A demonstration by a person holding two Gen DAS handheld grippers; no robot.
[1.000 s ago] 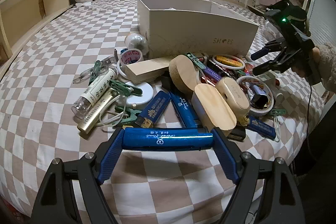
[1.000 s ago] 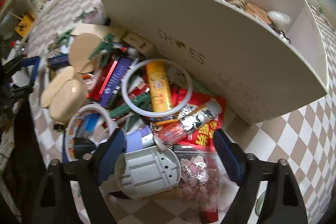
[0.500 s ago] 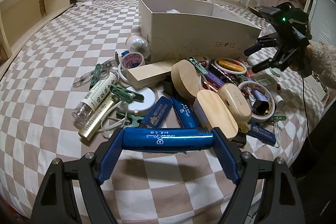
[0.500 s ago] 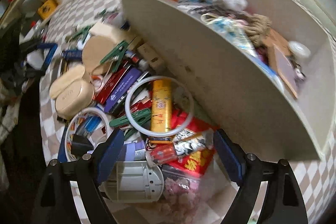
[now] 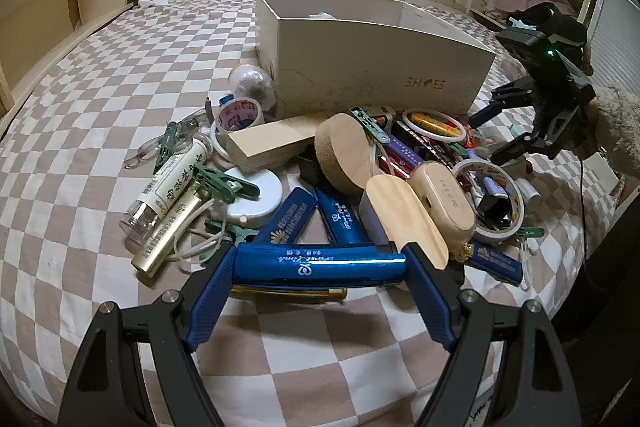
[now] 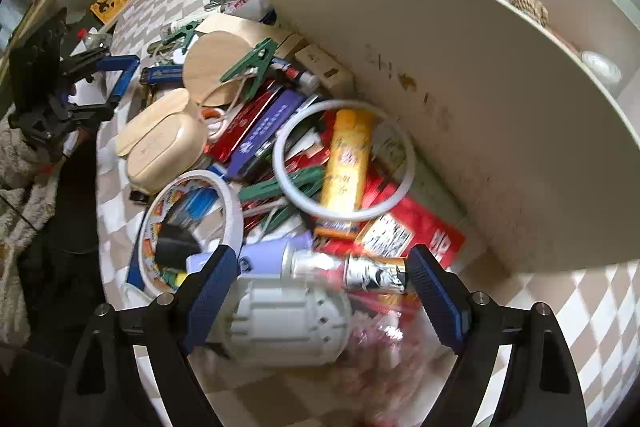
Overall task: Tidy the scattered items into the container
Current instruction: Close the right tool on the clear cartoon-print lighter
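Note:
My left gripper (image 5: 320, 259) is shut on a long blue case (image 5: 318, 264), held crosswise between its fingers just above the checked bedspread, at the near edge of the pile. The cream shoe box (image 5: 360, 67) stands behind the pile with several things inside. My right gripper (image 6: 322, 259) hangs open over the pile's right end, next to the box wall (image 6: 460, 87). A white ribbed round piece (image 6: 280, 323) and a small labelled bottle (image 6: 372, 273) lie under its gap, untouched. In the left wrist view the right gripper (image 5: 494, 135) hovers at the right.
The heap holds wooden blocks (image 5: 272, 141), a beige case (image 5: 444, 199), blue cases (image 5: 288, 221), green pegs (image 5: 224, 181), tape rolls (image 5: 240, 113), a white ring (image 6: 280, 163) over a yellow tube (image 6: 346, 167), and red packets. A wooden bed frame (image 5: 52, 11) runs along the left.
The right wrist view has rolled and tilted, so the box wall swings across it, and the right gripper sits a little differently over the pile. The left gripper keeps the blue case and stays put.

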